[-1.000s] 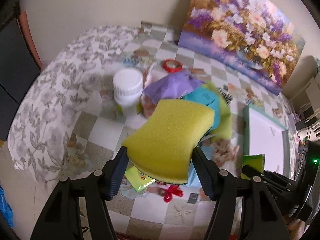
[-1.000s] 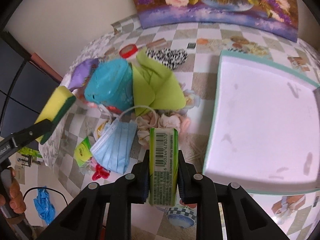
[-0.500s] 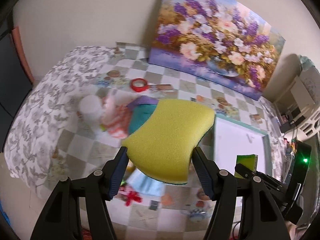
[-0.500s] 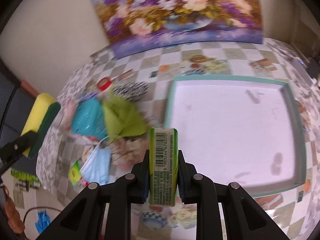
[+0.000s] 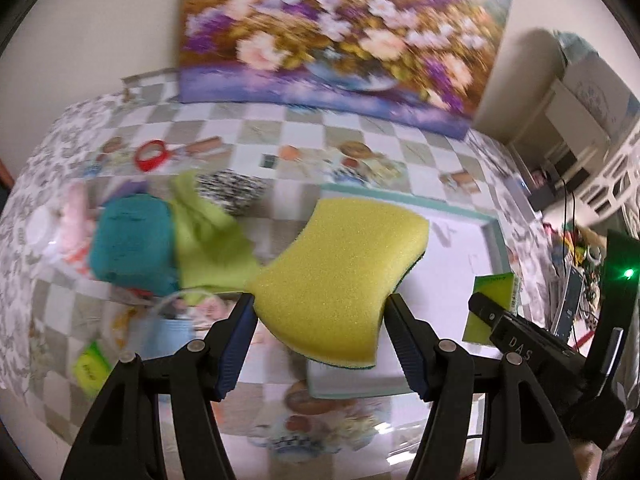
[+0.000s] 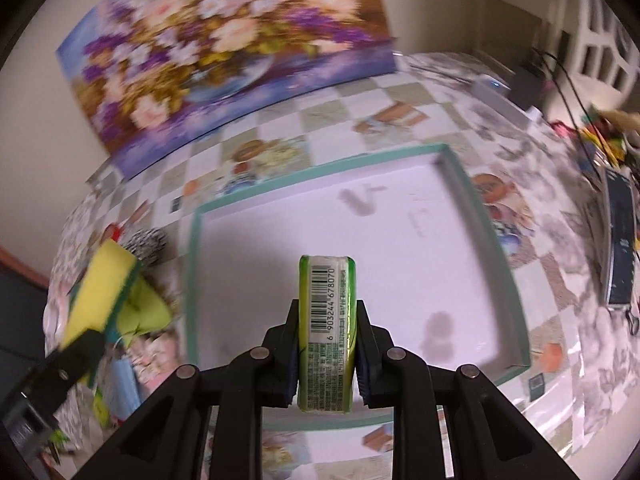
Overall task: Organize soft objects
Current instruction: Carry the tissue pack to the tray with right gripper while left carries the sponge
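Note:
My left gripper (image 5: 320,316) is shut on a yellow sponge (image 5: 340,276) with a green scouring underside, held above the near left corner of the white tray (image 5: 460,256). In the right wrist view the same sponge (image 6: 100,292) shows at the left, beside the tray's left rim. My right gripper (image 6: 326,344) is shut on a green tissue pack (image 6: 326,320) with a barcode, held upright over the tray (image 6: 400,248), whose floor is bare. The pack (image 5: 492,304) also shows at the right of the left wrist view.
A pile lies left of the tray: a teal pouch (image 5: 132,244), a lime cloth (image 5: 208,240), a black-and-white scrunchie (image 5: 232,192), a blue face mask (image 5: 168,332). A red tape roll (image 5: 150,154) lies further back. A flower painting (image 5: 340,40) leans on the wall. Cluttered shelves stand at the right.
Both grippers have swept to the right from above the pile, each keeping its object. The right one now hangs over the tray's middle and the left one has reached the tray's near left corner.

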`<action>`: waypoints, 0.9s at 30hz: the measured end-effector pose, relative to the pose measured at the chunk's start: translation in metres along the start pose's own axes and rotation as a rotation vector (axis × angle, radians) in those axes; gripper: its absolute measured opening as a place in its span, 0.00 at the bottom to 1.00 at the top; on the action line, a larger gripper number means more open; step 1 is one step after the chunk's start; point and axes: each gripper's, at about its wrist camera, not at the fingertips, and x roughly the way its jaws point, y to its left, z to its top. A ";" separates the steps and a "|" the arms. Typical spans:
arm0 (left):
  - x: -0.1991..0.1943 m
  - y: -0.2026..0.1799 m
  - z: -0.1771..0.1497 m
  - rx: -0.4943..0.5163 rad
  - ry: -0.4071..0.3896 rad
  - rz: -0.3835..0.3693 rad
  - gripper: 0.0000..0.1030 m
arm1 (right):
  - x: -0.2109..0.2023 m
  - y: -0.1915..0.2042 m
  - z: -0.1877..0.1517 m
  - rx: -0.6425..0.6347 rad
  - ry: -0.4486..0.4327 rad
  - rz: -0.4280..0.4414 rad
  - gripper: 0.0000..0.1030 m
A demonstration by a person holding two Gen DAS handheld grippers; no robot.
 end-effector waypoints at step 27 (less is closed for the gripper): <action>0.067 -0.042 0.017 0.043 0.001 -0.043 0.87 | -0.006 -0.061 0.022 0.067 -0.077 -0.170 0.62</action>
